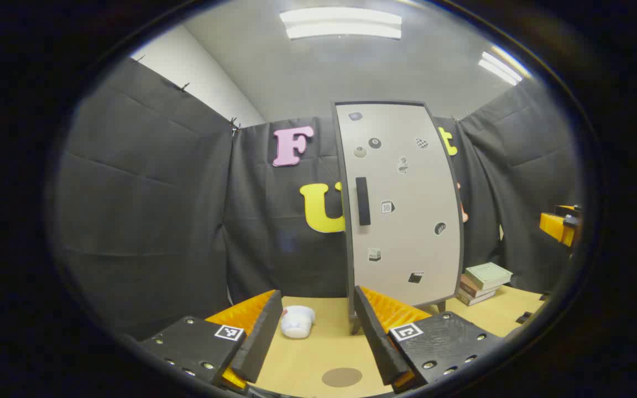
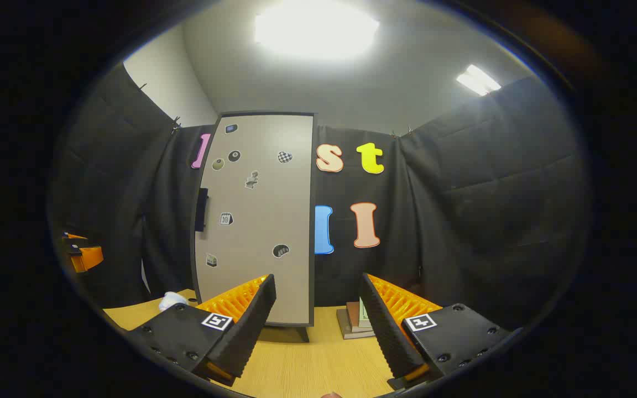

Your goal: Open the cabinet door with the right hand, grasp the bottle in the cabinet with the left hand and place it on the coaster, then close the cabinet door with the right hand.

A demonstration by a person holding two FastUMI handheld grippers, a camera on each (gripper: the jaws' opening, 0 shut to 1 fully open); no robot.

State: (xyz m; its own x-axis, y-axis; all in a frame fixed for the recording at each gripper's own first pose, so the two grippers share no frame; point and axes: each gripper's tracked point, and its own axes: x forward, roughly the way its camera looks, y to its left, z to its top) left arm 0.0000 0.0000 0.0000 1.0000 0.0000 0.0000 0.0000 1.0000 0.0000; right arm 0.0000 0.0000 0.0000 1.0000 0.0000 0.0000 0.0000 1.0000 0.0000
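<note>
A tall grey cabinet stands on the wooden table with its door shut, a black handle on the door's left side and small stickers over it. In the right gripper view the cabinet is ahead and left, its handle at the left edge. A round brown coaster lies on the table between my left gripper's fingers. My left gripper is open and holds nothing, well short of the cabinet. My right gripper is open too, apart from the door. The bottle is hidden behind the shut door.
A small white cup lies on its side left of the cabinet, also the white cup in the right gripper view. A stack of books sits right of the cabinet. The other gripper's orange part shows at far right.
</note>
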